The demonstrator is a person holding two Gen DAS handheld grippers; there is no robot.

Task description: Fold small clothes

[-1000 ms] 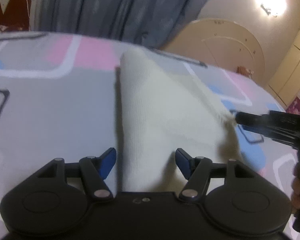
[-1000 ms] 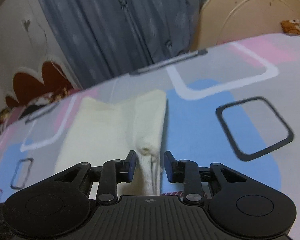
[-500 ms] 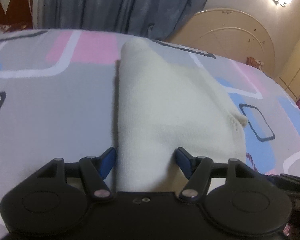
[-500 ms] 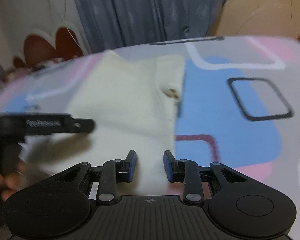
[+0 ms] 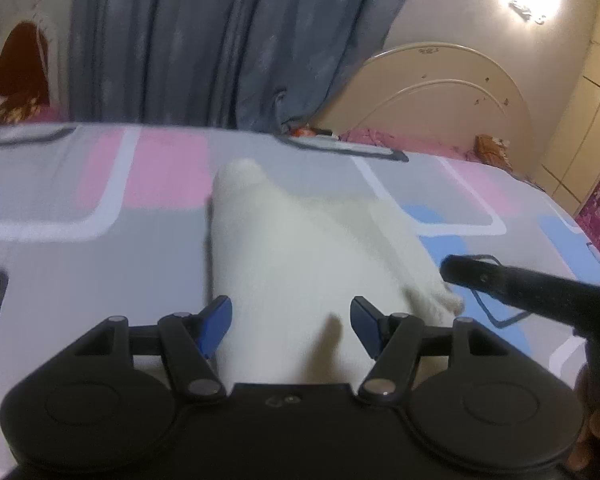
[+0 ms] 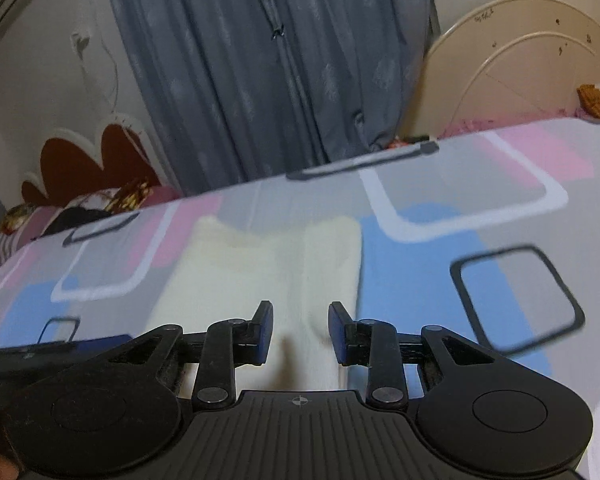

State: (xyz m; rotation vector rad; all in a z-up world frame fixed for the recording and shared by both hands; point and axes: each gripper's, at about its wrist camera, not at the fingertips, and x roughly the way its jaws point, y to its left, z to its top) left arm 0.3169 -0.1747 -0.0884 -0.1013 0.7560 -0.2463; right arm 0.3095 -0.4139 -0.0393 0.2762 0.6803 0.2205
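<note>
Cream garment (image 5: pixel 300 264), blurred on the patterned bedsheet (image 5: pixel 80 272), hides its near edge under our left gripper (image 5: pixel 290 326) and right gripper (image 6: pixel 300 330), both parted, pads pressing nothing.

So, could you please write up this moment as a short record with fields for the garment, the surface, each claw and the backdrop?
garment: cream knitted garment, partly folded, lying on the bed
surface: bedsheet with pink, blue and grey rectangles
left claw: jaws apart, garment's near end between them, pads not pressing
right claw: jaws apart, narrower gap, over the garment's right fold
backdrop: grey-blue curtain; cream arched headboard
</note>
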